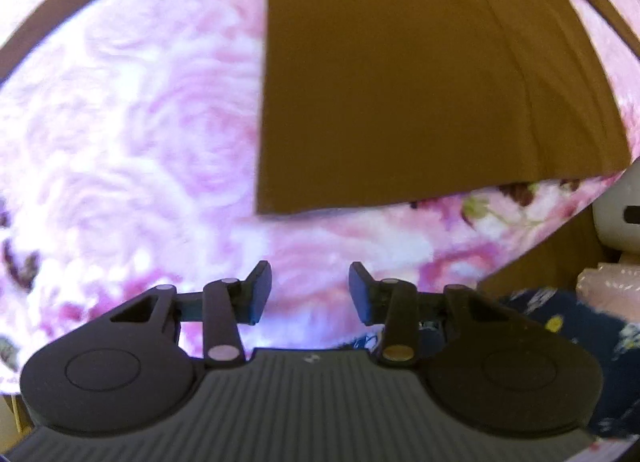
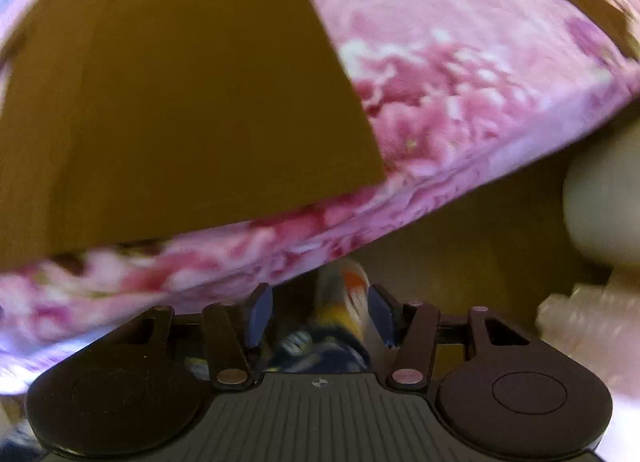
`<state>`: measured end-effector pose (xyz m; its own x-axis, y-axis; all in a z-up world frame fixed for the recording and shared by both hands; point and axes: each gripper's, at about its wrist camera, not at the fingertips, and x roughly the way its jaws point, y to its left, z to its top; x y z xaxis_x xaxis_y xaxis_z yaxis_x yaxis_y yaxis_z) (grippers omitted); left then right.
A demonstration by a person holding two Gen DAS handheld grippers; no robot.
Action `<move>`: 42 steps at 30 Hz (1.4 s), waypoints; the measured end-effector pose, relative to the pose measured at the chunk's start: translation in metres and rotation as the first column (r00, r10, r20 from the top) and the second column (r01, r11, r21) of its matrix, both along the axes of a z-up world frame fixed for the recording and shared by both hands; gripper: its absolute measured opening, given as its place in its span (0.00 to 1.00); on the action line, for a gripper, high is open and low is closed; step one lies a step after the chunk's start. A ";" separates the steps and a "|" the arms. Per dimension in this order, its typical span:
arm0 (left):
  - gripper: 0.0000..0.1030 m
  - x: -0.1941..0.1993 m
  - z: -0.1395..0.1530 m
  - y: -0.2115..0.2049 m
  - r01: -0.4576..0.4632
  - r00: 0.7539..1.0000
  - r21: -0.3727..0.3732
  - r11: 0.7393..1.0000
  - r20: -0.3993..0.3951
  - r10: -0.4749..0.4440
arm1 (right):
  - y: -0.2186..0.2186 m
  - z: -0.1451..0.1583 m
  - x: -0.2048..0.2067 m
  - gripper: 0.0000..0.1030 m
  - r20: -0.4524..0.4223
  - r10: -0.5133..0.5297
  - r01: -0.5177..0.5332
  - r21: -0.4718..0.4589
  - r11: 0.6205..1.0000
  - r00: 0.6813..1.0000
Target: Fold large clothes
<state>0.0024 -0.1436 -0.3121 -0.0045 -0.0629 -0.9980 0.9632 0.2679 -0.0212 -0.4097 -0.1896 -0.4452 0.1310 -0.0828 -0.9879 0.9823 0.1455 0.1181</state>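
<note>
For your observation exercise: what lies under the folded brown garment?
The brown garment lies on a pink floral cover, which shows around its edges. Whatever sits directly beneath the garment is covered.

In the left wrist view the flat brown cloth garment (image 1: 400, 81) runs out of the picture at twelve o'clock, so its far end is unseen. The pink-and-white flowered bed cover (image 1: 120, 141) is smeared by motion; its pattern cannot be read. At three o'clock a pale rounded plastic object (image 1: 616, 213) is cut by the edge and cannot be identified. A dark blue printed fabric (image 1: 568, 326) at four o'clock is partly hidden behind the gripper body.

In the right wrist view a blurred orange, yellow and dark blue patterned thing (image 2: 340, 314) sits low at six o'clock, between the black fingers (image 2: 258, 318); whether they touch it cannot be told.
</note>
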 end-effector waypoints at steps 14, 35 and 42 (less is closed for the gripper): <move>0.55 -0.027 0.238 -0.027 -0.019 0.984 -0.457 0.889 0.150 0.098 | -0.014 0.248 0.026 0.65 0.167 0.118 -0.039 -0.414 0.909 0.979; 0.58 -0.177 0.282 0.114 -0.072 0.966 -0.416 0.906 0.198 0.167 | 0.134 0.258 -0.060 0.70 0.122 0.275 -0.227 -0.310 0.923 0.954; 0.58 -0.194 0.279 0.135 -0.062 0.966 -0.401 0.914 0.205 0.155 | 0.160 0.261 -0.060 0.70 0.092 0.341 -0.295 -0.327 0.898 0.935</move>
